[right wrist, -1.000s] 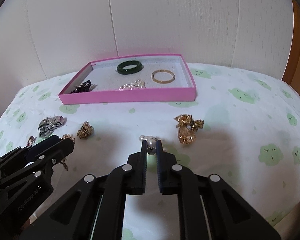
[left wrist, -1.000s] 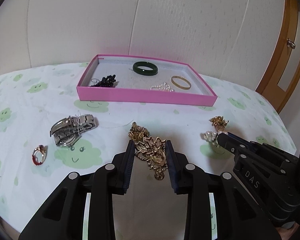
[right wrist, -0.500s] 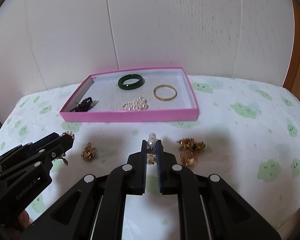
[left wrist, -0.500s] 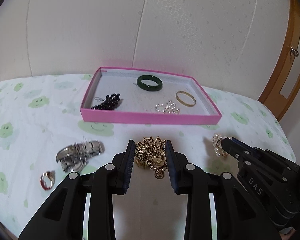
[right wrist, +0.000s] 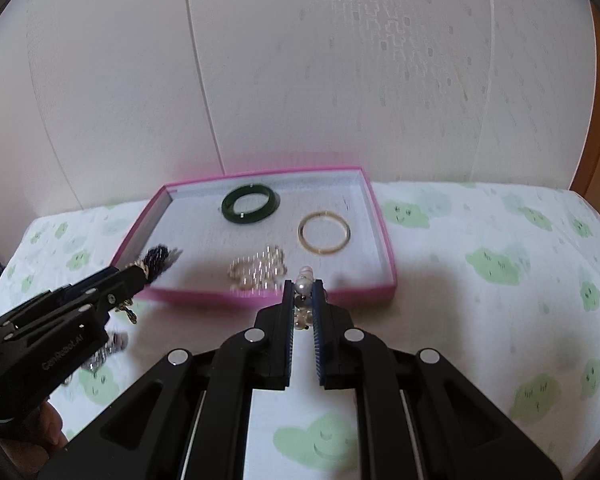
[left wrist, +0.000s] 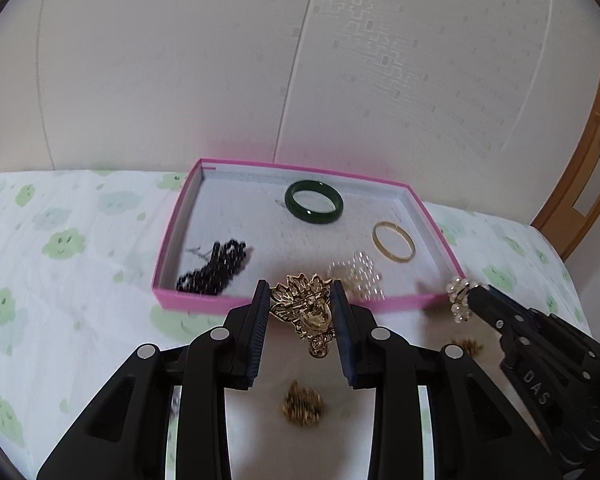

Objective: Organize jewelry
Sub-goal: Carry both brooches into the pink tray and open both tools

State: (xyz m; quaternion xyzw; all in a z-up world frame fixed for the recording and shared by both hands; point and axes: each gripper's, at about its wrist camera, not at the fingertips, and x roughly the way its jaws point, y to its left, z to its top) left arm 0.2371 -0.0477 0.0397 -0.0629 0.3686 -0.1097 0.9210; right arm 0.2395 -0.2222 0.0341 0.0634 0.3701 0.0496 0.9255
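The left gripper (left wrist: 300, 300) clenched a gold brooch (left wrist: 306, 308) and the right gripper (right wrist: 303, 294) pinched a pearl earring (right wrist: 303, 286), both held aloft just before the pink tray's (left wrist: 260, 303) near wall, above the cloud-print sheet (left wrist: 60, 280).

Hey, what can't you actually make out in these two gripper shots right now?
- Pearl earring, right wrist view: mostly hidden between the right gripper fingers.
- Watch, right wrist view: blurred, partly behind the left gripper.
- Small gold piece, left wrist view: too blurred to identify.
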